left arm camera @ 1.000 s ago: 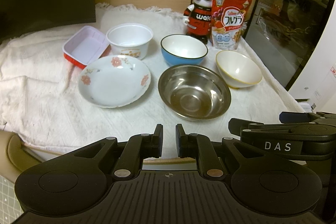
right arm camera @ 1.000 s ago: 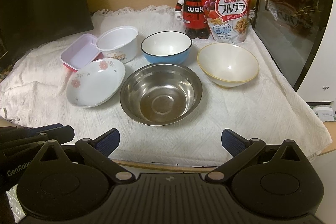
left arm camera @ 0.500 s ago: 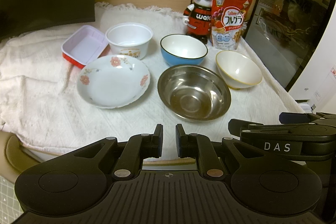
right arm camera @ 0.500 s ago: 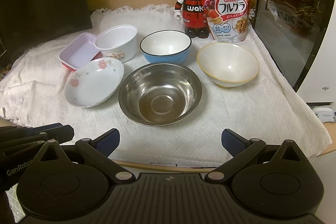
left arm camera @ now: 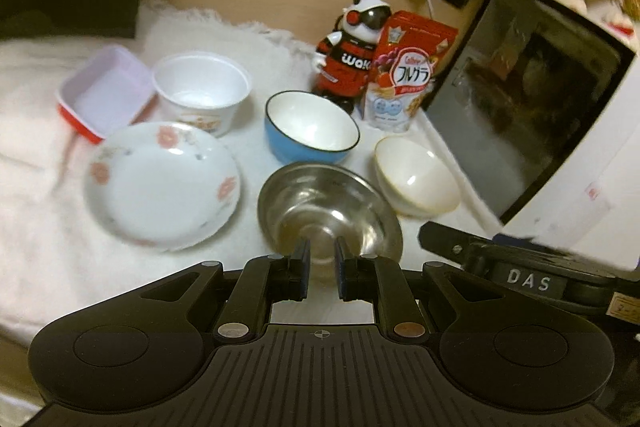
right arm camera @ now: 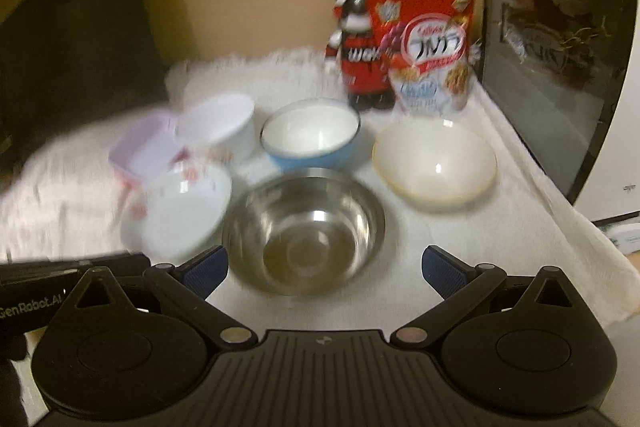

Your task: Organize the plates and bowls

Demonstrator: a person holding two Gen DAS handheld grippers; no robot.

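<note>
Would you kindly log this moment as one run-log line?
left gripper: jaws narrow, empty | right gripper: jaws wide, empty | steel bowl: nearest, untouched | stacking: not started

Warm, dim indoor lighting; both views show motion blur, strongest in the right wrist view. Fisheye distortion bends the edges. Small highlights glint in the steel bowl point(right arm camera: 304, 229) and cream bowl point(right arm camera: 434, 163).

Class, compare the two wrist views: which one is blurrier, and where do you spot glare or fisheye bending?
Right wrist view: heavy motion blur, worst on the flowered white plate and pink rectangular tray; highlights glint inside the shiny steel bowl. Left wrist view: milder blur, the red cereal bag lettering readable; a bright spot on the cream bowl; the glass oven door edge bows.
</note>
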